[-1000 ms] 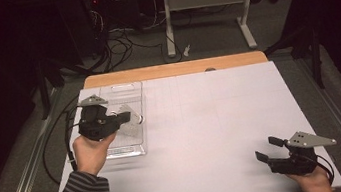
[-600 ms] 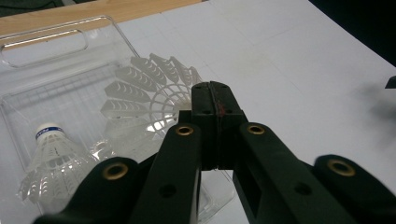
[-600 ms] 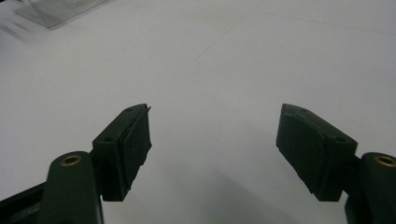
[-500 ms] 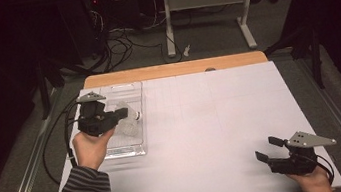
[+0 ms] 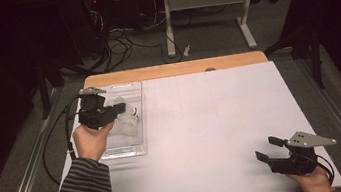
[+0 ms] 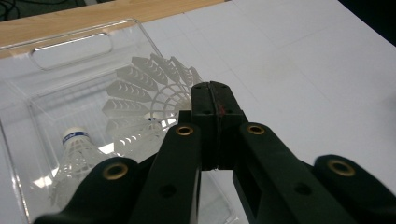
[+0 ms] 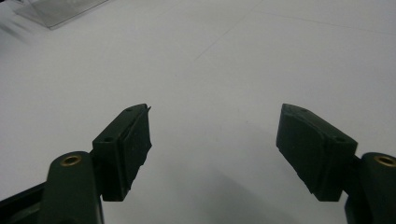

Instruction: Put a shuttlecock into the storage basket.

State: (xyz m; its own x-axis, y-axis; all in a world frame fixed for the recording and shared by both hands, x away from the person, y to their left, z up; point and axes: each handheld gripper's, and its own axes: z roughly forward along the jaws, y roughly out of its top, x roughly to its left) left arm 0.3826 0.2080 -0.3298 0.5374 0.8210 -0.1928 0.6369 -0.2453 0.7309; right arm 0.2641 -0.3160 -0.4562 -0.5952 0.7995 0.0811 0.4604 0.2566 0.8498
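A clear plastic box (image 5: 125, 152) stands at the left of the white table, and in the left gripper view its handled wall (image 6: 126, 25) is at the far end. Two white shuttlecocks lie in it: one with a blue band on its cork (image 6: 74, 148) and one turned with its open skirt (image 6: 144, 88) towards me. In the high view they show as a white shuttlecock (image 5: 130, 127). My left gripper (image 5: 120, 107) (image 6: 215, 91) hovers over the box, shut, pads pressed together with nothing seen between them. My right gripper (image 5: 266, 147) (image 7: 215, 135) rests open near the front right corner.
A white sheet (image 5: 212, 120) covers the table, with a wooden strip (image 5: 175, 69) along the far edge. A corner of the clear box (image 7: 56, 11) shows far off in the right gripper view. Cables and a desk frame (image 5: 205, 0) stand on the dark floor beyond.
My left hand has shifted slightly towards the far end of the box, its jaws staying shut. The right gripper has not moved.
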